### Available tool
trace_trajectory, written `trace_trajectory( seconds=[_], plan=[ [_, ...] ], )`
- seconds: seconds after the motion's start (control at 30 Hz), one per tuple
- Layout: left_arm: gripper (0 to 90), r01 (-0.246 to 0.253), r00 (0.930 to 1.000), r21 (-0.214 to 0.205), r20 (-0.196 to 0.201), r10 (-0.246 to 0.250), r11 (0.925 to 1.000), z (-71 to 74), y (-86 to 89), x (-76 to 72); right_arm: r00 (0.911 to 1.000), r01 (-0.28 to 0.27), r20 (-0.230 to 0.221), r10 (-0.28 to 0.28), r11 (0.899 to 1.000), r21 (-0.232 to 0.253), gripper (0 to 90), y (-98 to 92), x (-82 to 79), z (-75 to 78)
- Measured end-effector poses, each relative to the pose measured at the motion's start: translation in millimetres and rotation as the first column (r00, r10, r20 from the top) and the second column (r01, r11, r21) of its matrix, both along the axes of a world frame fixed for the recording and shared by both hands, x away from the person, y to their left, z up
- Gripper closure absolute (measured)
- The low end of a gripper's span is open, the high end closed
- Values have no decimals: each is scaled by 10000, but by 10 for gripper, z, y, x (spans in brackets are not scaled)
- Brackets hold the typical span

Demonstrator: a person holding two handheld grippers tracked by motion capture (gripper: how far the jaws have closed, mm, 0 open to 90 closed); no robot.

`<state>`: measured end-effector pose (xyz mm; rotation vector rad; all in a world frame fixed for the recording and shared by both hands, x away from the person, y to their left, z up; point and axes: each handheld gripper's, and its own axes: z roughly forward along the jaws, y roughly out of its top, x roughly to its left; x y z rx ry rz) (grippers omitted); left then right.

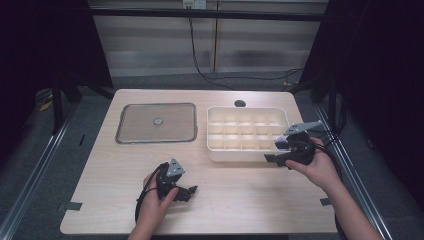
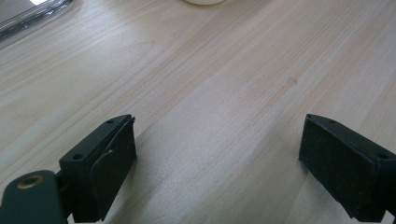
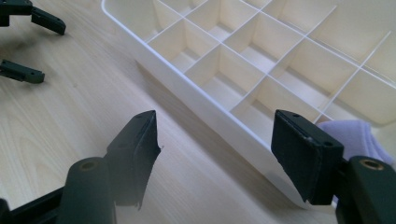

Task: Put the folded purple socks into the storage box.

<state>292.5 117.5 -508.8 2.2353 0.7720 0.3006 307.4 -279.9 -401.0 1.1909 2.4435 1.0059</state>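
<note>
While the wooden table (image 1: pixel 225 200) is carrying everything, the white divided tray (image 1: pixel 247 132) is sitting right of centre, a lilac cloth (image 3: pixel 348 133) lying in its near right corner; the right gripper (image 3: pixel 215 154) is straddling that tray's front wall, jaws apart, and the left gripper (image 2: pixel 217 163) is gaping, gripping nothing.

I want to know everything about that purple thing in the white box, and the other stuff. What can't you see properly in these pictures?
- Purple thing in the white box: right gripper view, its jaw covers part; what it is, unclear.
- Same item in high view: right gripper overlaps it, too small.
- Round mark on the clear lid: high view, too small.
- Lid in left gripper view: cut off by the edge.
</note>
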Motion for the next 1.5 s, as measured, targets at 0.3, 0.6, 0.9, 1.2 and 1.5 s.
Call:
trace_trajectory(
  seconds=[0.3,0.6,0.9,1.2,1.5],
  plan=[
    [104,-1,10000,-7,-5,1,10000,0,0,0,9994,-339,59,339,9994,19,314,106,-93,-28],
    [103,0,10000,-2,-3,0,10000,0,0,0,9979,-642,87,641,9978,170,311,209,-191,-93],
    [103,2,10000,1,-5,-2,10000,0,0,0,9960,-892,49,891,9956,276,306,285,-272,-183],
    [103,5,10000,4,-2,-5,10000,0,0,0,9942,-1070,8,1071,9931,477,301,332,-325,-304],
    [103,-1,10000,-6,-4,1,10000,0,-1,-1,9924,-1225,-21,1229,9901,683,296,387,-358,-485]
  ],
)
